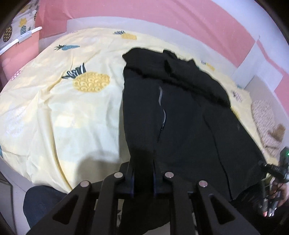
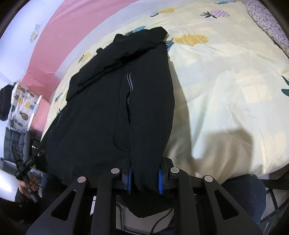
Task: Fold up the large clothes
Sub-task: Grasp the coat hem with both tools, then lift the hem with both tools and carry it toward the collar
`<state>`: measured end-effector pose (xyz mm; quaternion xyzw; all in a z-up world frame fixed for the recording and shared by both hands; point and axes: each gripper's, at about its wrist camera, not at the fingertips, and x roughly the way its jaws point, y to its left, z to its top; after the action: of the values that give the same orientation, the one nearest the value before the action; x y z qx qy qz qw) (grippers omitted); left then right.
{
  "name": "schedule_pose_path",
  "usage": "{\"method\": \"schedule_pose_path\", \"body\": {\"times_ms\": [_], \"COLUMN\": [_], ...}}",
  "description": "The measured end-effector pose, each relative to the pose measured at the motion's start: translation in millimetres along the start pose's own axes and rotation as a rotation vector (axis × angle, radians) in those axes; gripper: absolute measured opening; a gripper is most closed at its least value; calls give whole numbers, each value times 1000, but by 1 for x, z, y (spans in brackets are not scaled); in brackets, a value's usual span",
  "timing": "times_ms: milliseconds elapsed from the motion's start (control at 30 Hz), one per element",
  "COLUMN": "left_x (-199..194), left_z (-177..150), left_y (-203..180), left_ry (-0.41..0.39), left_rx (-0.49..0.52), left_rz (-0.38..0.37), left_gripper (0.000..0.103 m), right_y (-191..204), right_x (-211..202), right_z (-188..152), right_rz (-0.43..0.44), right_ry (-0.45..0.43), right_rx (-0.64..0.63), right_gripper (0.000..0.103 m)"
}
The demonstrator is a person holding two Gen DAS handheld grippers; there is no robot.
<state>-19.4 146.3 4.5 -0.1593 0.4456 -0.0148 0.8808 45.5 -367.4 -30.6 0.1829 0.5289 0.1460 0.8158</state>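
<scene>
Pineapple-print bedsheet (image 1: 59, 112) — black garment (image 1: 180, 117) across

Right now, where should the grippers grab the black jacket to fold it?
By the near hem, coming from the bed's near edge, where the left gripper and right gripper already pinch it. The black jacket lies lengthwise on the bedsheet, so lifting that edge would probably fold it away.

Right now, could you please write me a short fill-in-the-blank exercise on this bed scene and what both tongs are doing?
1. Both the left tongs and the right tongs are shut on the near edge of a ____ garment.
2. The bedsheet is pale yellow, printed with ____.
3. A zipper runs along the garment's ____ surface.
4. The wall beyond the bed is ____.

Missing words: black; pineapples; top; pink
</scene>
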Motion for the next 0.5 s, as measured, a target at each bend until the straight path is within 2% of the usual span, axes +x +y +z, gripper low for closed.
{"method": "schedule_pose_path", "body": {"times_ms": [233, 500], "left_x": [-17, -33], "left_z": [29, 82], "left_y": [1, -3], "left_ry": [-87, -214], "left_rx": [-59, -124], "left_rz": [-66, -140], "left_gripper": [14, 14], "right_y": [9, 27], "right_x": [-22, -43], "right_z": [19, 65], "right_rz": [55, 108], "right_ry": [-74, -195], "right_rx": [-19, -54], "right_gripper": [21, 21]}}
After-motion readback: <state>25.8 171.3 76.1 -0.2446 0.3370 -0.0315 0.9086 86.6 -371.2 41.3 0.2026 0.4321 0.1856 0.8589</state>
